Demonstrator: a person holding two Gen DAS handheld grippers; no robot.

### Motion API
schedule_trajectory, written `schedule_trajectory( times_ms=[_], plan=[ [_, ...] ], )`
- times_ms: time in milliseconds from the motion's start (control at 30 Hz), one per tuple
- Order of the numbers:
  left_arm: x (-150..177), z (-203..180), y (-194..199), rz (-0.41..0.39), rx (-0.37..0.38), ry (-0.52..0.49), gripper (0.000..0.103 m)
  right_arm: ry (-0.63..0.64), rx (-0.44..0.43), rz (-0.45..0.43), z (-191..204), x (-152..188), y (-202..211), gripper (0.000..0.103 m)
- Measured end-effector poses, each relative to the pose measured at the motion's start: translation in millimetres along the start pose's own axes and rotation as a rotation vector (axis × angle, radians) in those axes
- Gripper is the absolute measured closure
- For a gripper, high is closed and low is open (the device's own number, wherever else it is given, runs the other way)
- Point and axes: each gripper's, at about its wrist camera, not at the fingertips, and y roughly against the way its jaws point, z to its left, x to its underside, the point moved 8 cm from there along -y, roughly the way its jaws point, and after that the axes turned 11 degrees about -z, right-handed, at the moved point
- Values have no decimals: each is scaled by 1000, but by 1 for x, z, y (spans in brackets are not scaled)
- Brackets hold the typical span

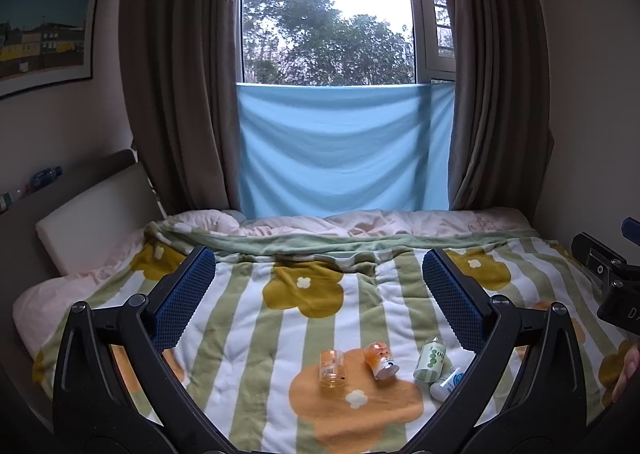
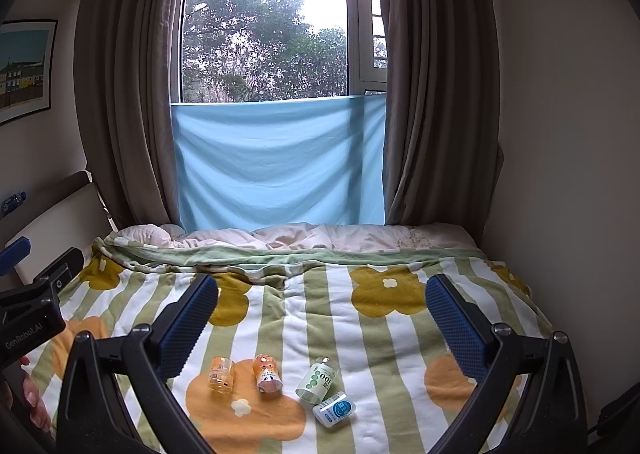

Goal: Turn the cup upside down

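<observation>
Bed, covered by a quilted blanket with green and white stripes and yellow and orange flowers [image 2: 312,318], is recorded as the work surface; it fills the lower half of both views.

Left gripper [image 1: 319,294]: fingers spread wide, nothing held between the blue pads; it is held above the blanket, well apart from the items. Right gripper [image 2: 322,318]: likewise spread wide and empty, above the blanket.

Four small items are noted in a loose row on the orange flower patch near the bed's front edge. Small transparent orange plastic cup [image 2: 221,374] is seen at the left end of the row, standing roughly upright with a slight tilt; whether its mouth faces up cannot be told for certain. Just beside it lies a small orange bottle with a cartoon face [image 2: 269,372], tilted. Further right lie a green-dotted white bottle [image 2: 318,380] and a small white jar with a blue label [image 2: 334,410], close together.

Progress, as judged: no contact with the cup is made; approach, grasp, inversion and release all remain.
</observation>
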Motion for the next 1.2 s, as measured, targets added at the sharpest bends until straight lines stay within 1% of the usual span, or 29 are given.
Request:
schedule_trajectory(
  times_ms=[1000, 1200],
  plan=[
    [1, -3, 3, -1, -2, 3, 0, 1, -1, 0, -1, 0, 1, 0],
    [1, -3, 0, 20, 4, 4, 0, -4, -2, 6, -1, 0, 3, 0]
  ],
)
